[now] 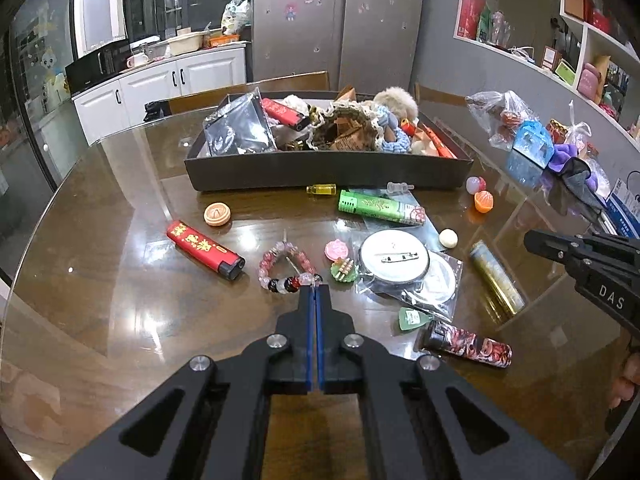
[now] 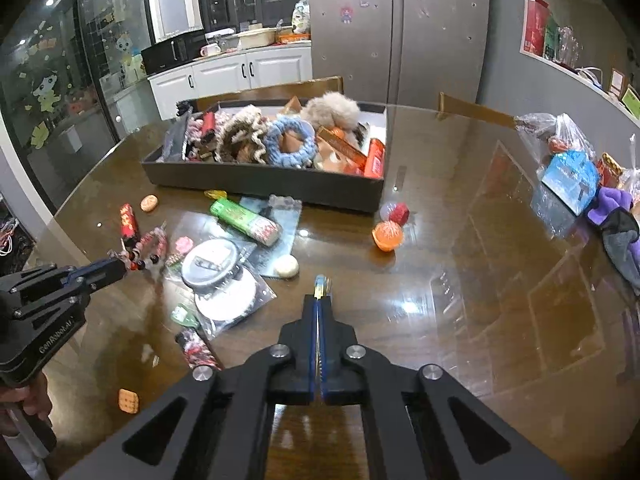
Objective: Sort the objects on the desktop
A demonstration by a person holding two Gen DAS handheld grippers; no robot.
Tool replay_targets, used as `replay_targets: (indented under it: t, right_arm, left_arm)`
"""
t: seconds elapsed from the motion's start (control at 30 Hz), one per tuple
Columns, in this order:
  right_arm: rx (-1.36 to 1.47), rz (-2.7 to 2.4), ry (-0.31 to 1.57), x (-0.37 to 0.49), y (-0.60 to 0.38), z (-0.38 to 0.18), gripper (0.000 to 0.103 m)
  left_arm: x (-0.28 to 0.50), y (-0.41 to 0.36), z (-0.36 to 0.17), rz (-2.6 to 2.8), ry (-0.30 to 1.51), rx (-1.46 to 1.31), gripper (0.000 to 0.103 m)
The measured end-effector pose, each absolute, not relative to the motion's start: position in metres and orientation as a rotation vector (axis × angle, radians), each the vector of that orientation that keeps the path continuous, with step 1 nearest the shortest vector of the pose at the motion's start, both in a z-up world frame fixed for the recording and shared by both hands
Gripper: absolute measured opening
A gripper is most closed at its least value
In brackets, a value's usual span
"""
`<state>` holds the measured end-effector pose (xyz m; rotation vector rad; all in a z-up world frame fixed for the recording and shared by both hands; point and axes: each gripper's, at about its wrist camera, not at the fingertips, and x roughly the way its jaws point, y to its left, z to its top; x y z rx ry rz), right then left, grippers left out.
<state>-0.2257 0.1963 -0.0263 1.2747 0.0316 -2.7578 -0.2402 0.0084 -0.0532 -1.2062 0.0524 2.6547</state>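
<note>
My left gripper [image 1: 315,289] is shut on the near rim of a pink, red and black bead bracelet [image 1: 286,266]; the right wrist view shows the bracelet [image 2: 150,250] pinched at that gripper's tips [image 2: 122,266]. My right gripper [image 2: 321,298] is shut on a thin gold and blue lighter [image 2: 321,283], held edge-on above the table. In the left wrist view the right gripper [image 1: 532,242] enters at the right edge, and a gold lighter [image 1: 497,276] lies on the table below it. A dark tray [image 1: 328,168] full of scrunchies and lighters stands behind.
Loose on the glass-topped wooden table [image 2: 460,280]: a red lighter [image 1: 205,249], green lighter [image 1: 380,207], patterned lighter [image 1: 466,343], round badge [image 1: 394,255], orange ball [image 1: 483,201], round biscuit-like piece [image 1: 216,214], white ball [image 1: 448,237]. Plastic bags [image 1: 532,136] lie at the right.
</note>
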Motion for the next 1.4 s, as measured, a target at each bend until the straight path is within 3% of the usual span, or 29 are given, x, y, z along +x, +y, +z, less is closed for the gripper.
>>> replay_targets:
  t: [0.57,0.8,0.97,1.1,1.17,1.4]
  right_arm:
    - [1.330,-2.678,0.025,-0.228,0.189,-0.048,0.000]
    - [1.335,-2.689,0.078,-0.229,0.188,-0.052,0.024]
    - [1.369,-2.665,0.091,-0.231,0.186,-0.063,0.030]
    - [1.359,-2.680,0.153,-0.228,0.181,-0.068,0.030]
    - [1.349,-2.688,0.164,-0.227,0.178,-0.068,0.023]
    - [1.338,-2.702,0.138,-0.222,0.174,-0.068,0.023]
  left_arm:
    - [-0.242,0.004,-0.068,2.611,0.013,-1.253,0.001]
    - [-0.244,0.008,-0.075,2.588,0.013,-1.268,0.001]
    - [-0.245,0.007,-0.078,2.579,0.003,-1.273,0.001]
    - [-0.247,0.005,-0.082,2.572,-0.018,-1.287,0.001]
    - [-0.247,0.005,-0.083,2.571,-0.021,-1.289,0.001]
    - [-0.246,0.005,-0.079,2.567,-0.023,-1.274,0.001]
